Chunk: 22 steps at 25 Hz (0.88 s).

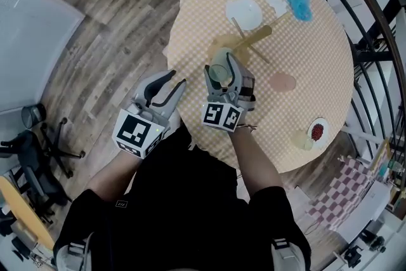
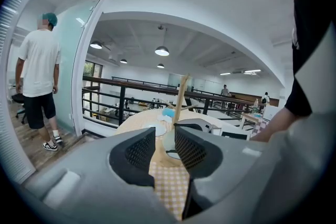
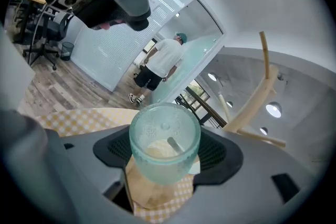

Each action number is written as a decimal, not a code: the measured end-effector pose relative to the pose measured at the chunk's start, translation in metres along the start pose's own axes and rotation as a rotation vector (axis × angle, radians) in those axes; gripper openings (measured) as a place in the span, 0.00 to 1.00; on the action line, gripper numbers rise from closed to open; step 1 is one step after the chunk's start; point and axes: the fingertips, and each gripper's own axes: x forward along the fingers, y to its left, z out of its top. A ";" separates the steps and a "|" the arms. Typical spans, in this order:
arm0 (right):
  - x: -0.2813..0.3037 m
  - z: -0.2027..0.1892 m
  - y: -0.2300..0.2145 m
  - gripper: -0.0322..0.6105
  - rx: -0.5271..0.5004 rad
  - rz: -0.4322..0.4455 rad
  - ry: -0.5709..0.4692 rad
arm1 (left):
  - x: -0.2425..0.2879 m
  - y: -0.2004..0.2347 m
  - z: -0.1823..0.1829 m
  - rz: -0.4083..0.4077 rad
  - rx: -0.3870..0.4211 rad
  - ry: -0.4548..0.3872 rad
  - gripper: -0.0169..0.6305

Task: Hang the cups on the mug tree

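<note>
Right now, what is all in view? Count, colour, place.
table: 1, yellow checked, centre
mug tree: 1, pale wood, mid-table
glass cup: 1, pale green, right gripper
white cup: 1, far side
blue cup: 1, far side
small white thing: 1, by blue cup
pink round thing: 1, right of tree
yellowish cup: 1, right edge
dish: 1, white, red inside, right edge
office chair: 1, black, floor left
left gripper: 1, grey, open, empty
right gripper: 1, grey, holds glass cup

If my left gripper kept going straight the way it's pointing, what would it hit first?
Probably the checked tablecloth near its front edge, as the left gripper tips slightly down; beyond is the green cup in the right gripper. Depth is unclear.
</note>
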 end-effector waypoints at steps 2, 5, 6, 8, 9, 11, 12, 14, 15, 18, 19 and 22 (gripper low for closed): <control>0.002 -0.002 -0.002 0.60 0.005 -0.012 0.025 | -0.001 -0.002 0.000 0.000 0.000 0.001 0.21; 0.005 -0.001 -0.003 0.60 0.020 -0.029 0.047 | -0.002 -0.003 -0.003 0.000 -0.003 0.007 0.21; 0.005 0.000 -0.004 0.60 0.023 -0.036 0.054 | -0.002 -0.003 -0.003 0.000 -0.005 0.008 0.21; 0.005 -0.001 -0.005 0.60 0.018 -0.045 0.077 | -0.003 -0.003 -0.003 -0.001 -0.009 0.008 0.21; 0.005 -0.002 -0.005 0.60 0.011 -0.050 0.092 | -0.003 -0.004 -0.003 -0.003 -0.011 0.008 0.21; 0.006 -0.004 -0.003 0.60 -0.003 -0.056 0.129 | -0.004 -0.004 -0.004 -0.006 -0.012 0.009 0.21; 0.007 -0.006 -0.001 0.60 -0.006 -0.056 0.144 | -0.004 -0.004 -0.004 -0.008 -0.012 0.010 0.21; 0.008 -0.008 0.002 0.60 0.009 -0.047 0.160 | -0.003 -0.004 -0.006 -0.010 -0.015 0.012 0.21; 0.007 -0.009 0.004 0.60 0.020 -0.039 0.162 | -0.003 -0.004 -0.006 -0.012 -0.018 0.013 0.21; 0.005 -0.011 0.006 0.60 0.037 -0.030 0.158 | -0.002 -0.007 -0.005 -0.016 -0.019 0.013 0.21; 0.004 -0.012 0.006 0.60 0.040 -0.030 0.154 | -0.002 -0.008 -0.005 -0.018 -0.019 0.014 0.21; 0.003 -0.012 0.005 0.60 0.050 -0.027 0.136 | -0.002 -0.008 -0.008 -0.019 -0.020 0.020 0.21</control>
